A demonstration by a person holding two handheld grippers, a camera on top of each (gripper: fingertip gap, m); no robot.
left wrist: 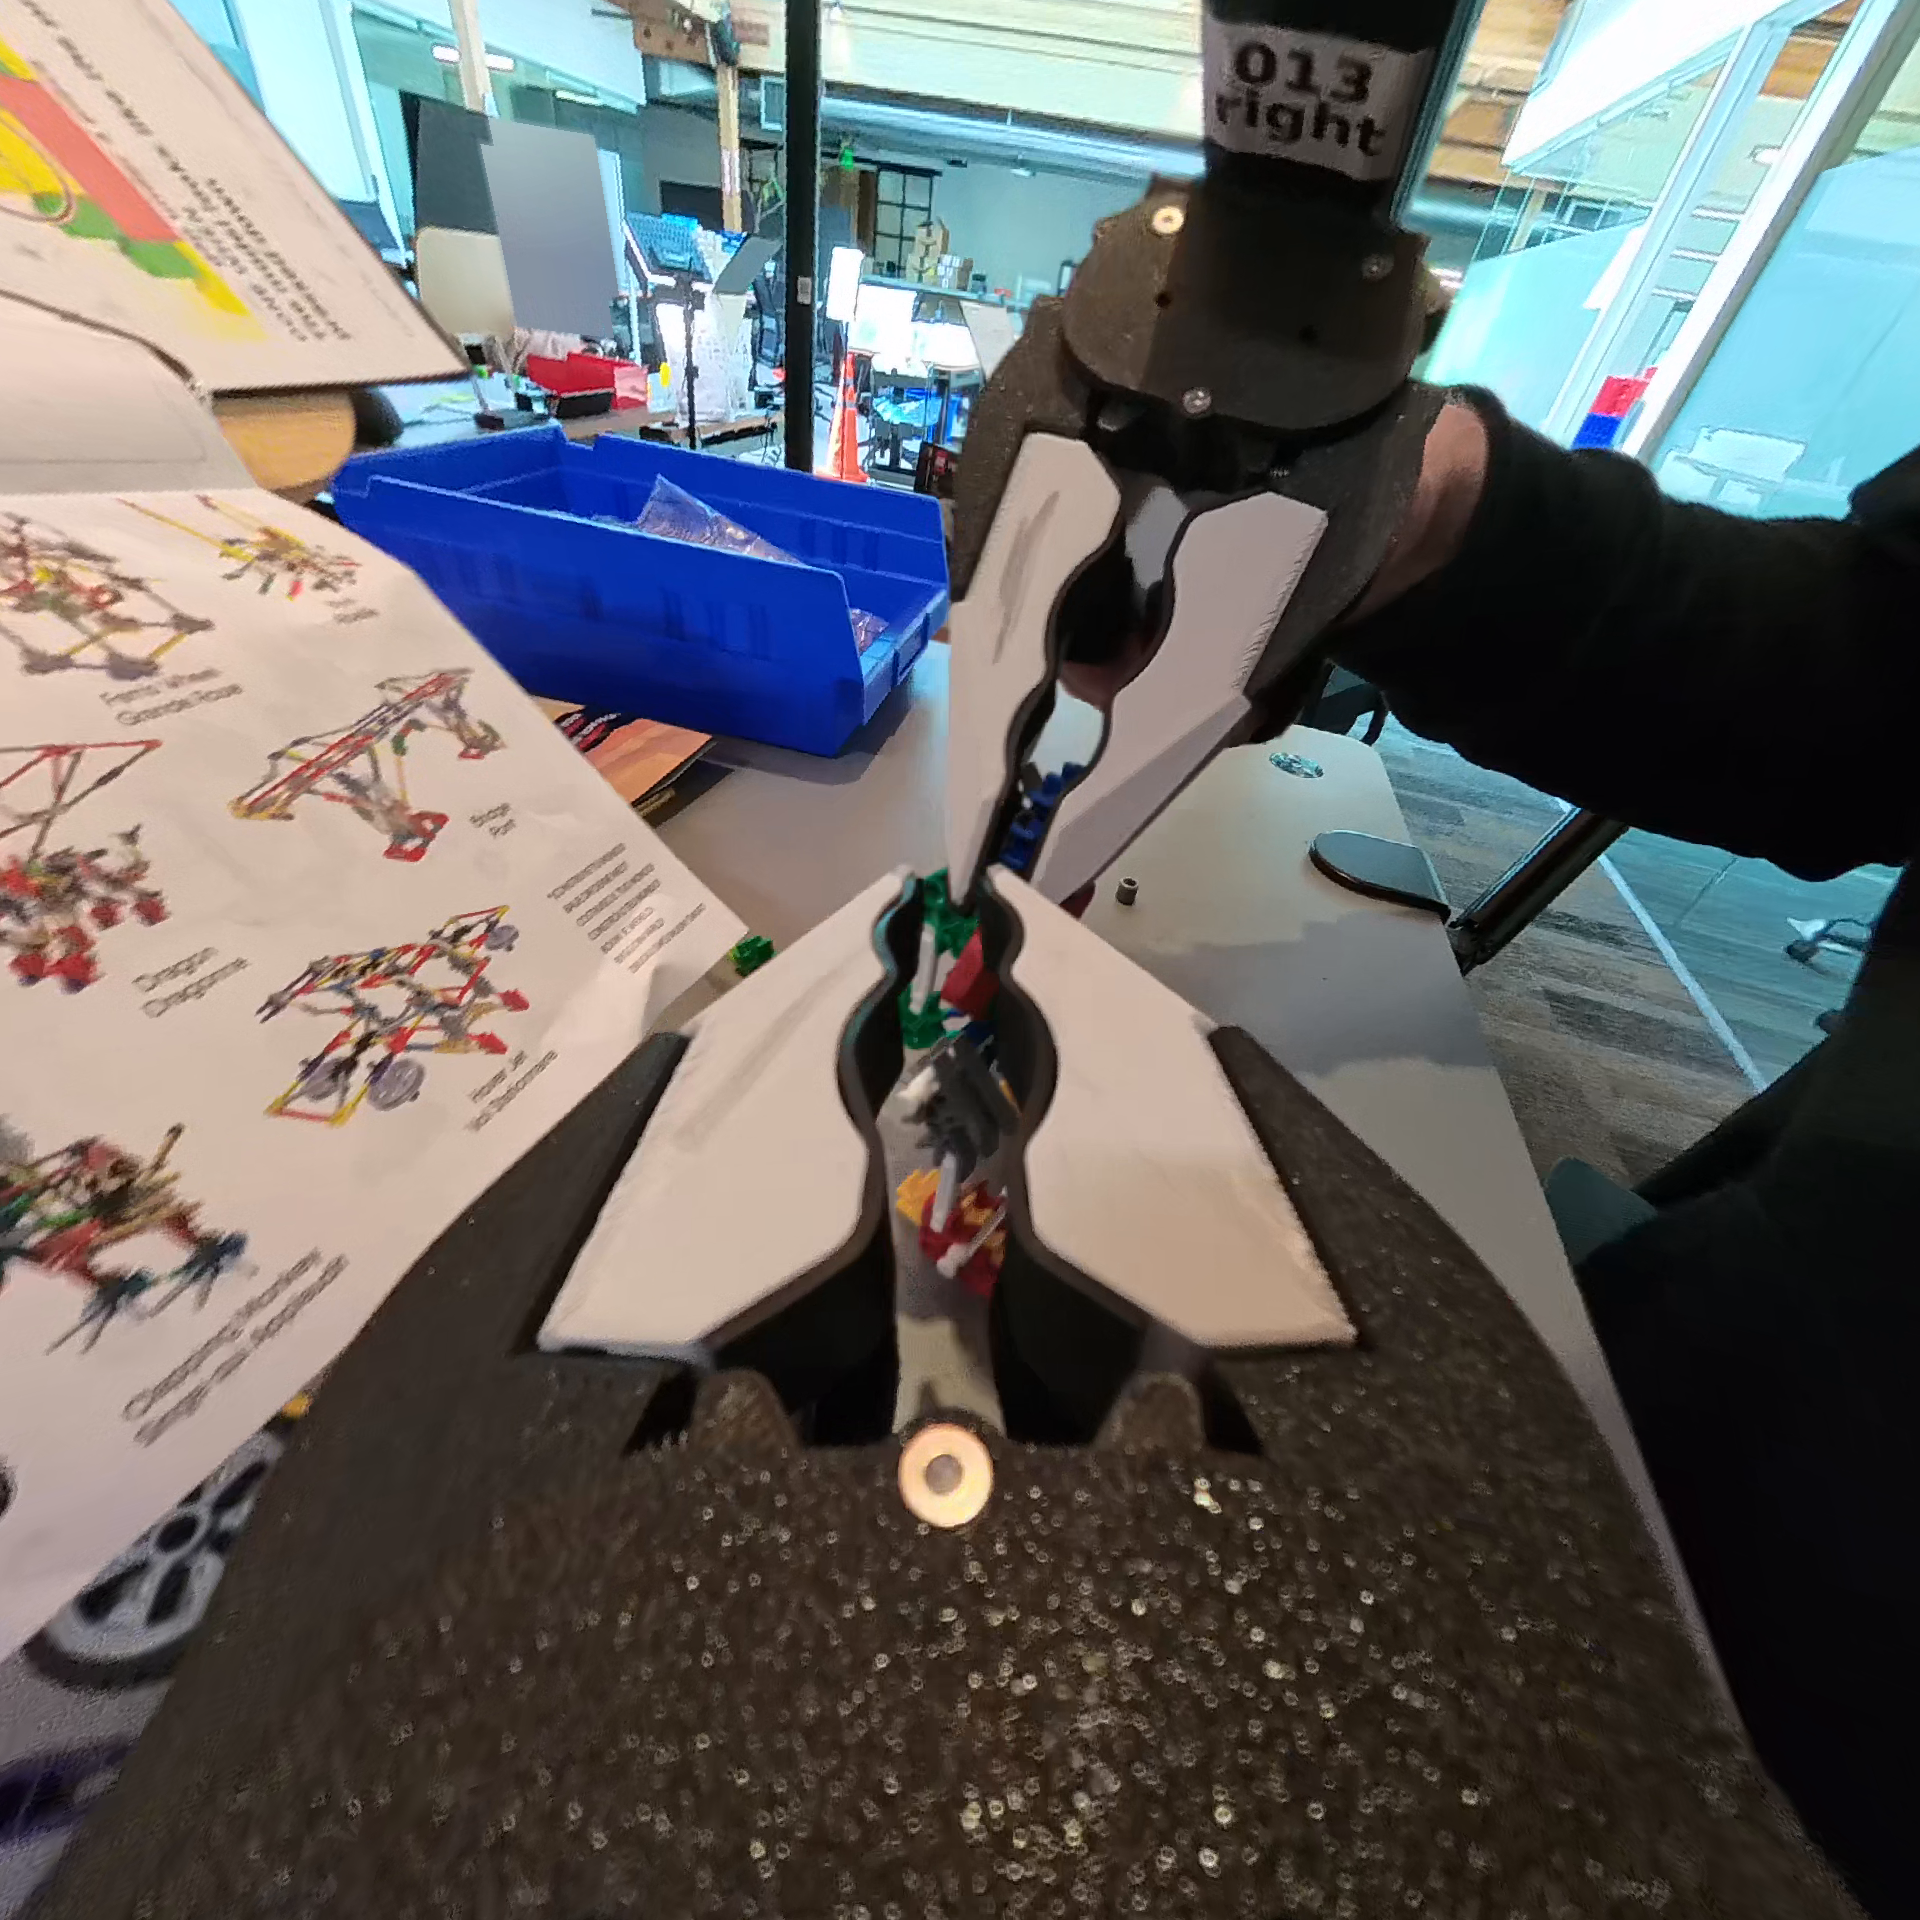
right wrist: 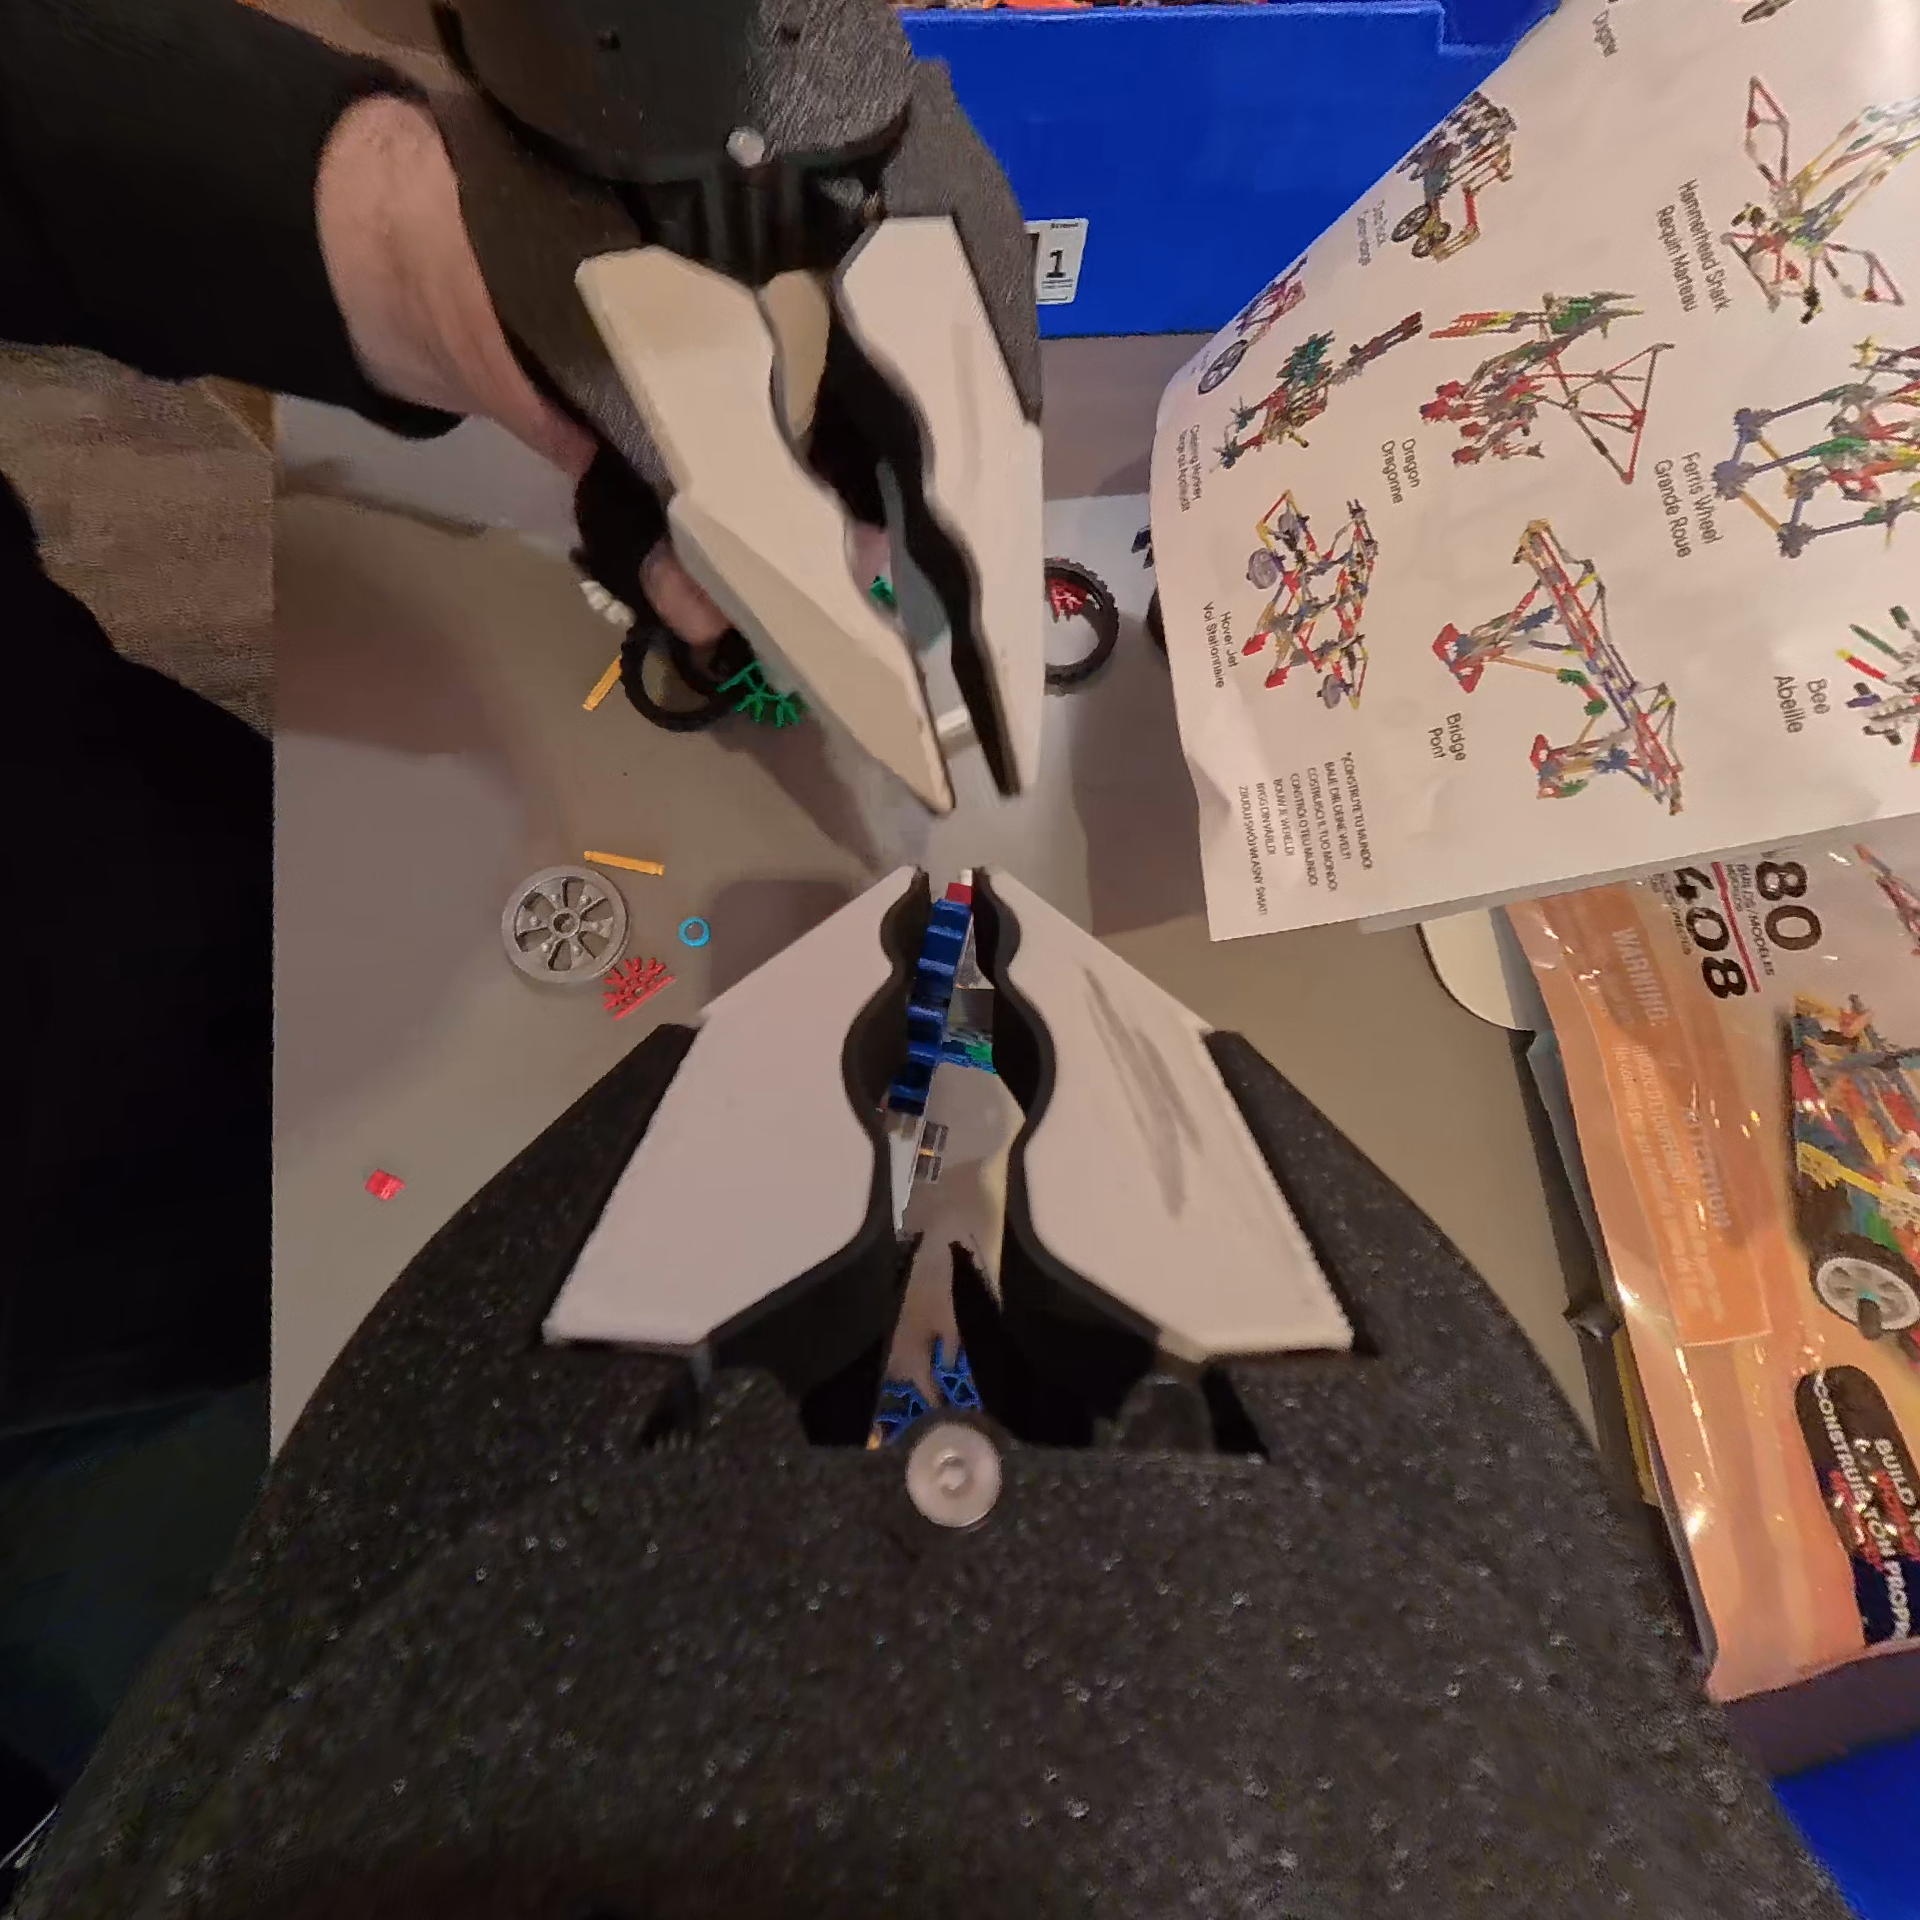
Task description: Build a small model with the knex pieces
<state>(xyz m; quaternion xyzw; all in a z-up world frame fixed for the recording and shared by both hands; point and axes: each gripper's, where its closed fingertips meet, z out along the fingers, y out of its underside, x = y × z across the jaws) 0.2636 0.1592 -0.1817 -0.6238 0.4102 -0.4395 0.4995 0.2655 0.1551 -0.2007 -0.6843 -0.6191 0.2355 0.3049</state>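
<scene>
My left gripper (left wrist: pixel 948 883) is shut on a small assembly of rods and connectors (left wrist: pixel 961 1101) with green, red, grey and yellow parts. It also shows in the right wrist view (right wrist: pixel 977 800), coming from above with a grey part and a white rod between its fingers. My right gripper (right wrist: pixel 951 881) is shut on a blue toothed piece (right wrist: pixel 928 997). In the left wrist view the right gripper (left wrist: pixel 1013 883) comes down from above. The two grippers meet tip to tip above the grey table (right wrist: pixel 416 1039), and the blue piece is against the end of the assembly.
A printed sheet of model pictures (right wrist: pixel 1558 468) lies at the right, over a kit box (right wrist: pixel 1714 1247). A blue bin (left wrist: pixel 644 582) stands behind. A grey wheel (right wrist: pixel 565 923), red connector (right wrist: pixel 634 985), orange rod (right wrist: pixel 623 862), green connector (right wrist: pixel 769 701) and black tyre (right wrist: pixel 1086 634) lie loose on the table. Left and right tips are no more than a few centimetres apart.
</scene>
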